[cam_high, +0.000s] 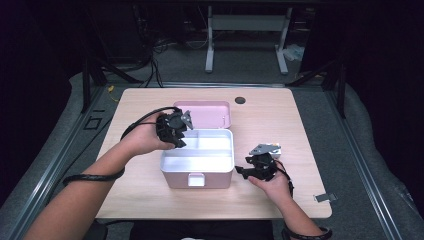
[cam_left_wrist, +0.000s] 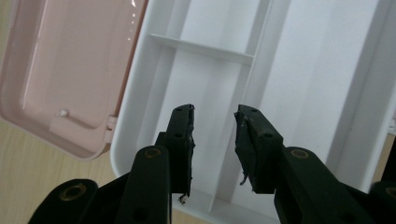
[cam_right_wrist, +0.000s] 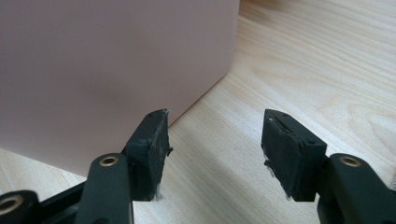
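A light wooden bench (cam_high: 280, 120) with rounded corners stands on grey floor. A pink box (cam_high: 197, 175) sits near its middle, its lid (cam_high: 212, 111) thrown back flat onto the wood behind it and its white, partitioned inside bare. A dark round hole (cam_high: 240, 100) marks the far edge.

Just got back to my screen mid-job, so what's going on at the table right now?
A person works over a pink box that stands open on the table, its lid laid flat behind it. The left gripper hangs over the white divided tray inside, jaws apart with nothing between them. The right gripper rests beside the box's right wall, jaws open and empty. The compartments in view look empty.
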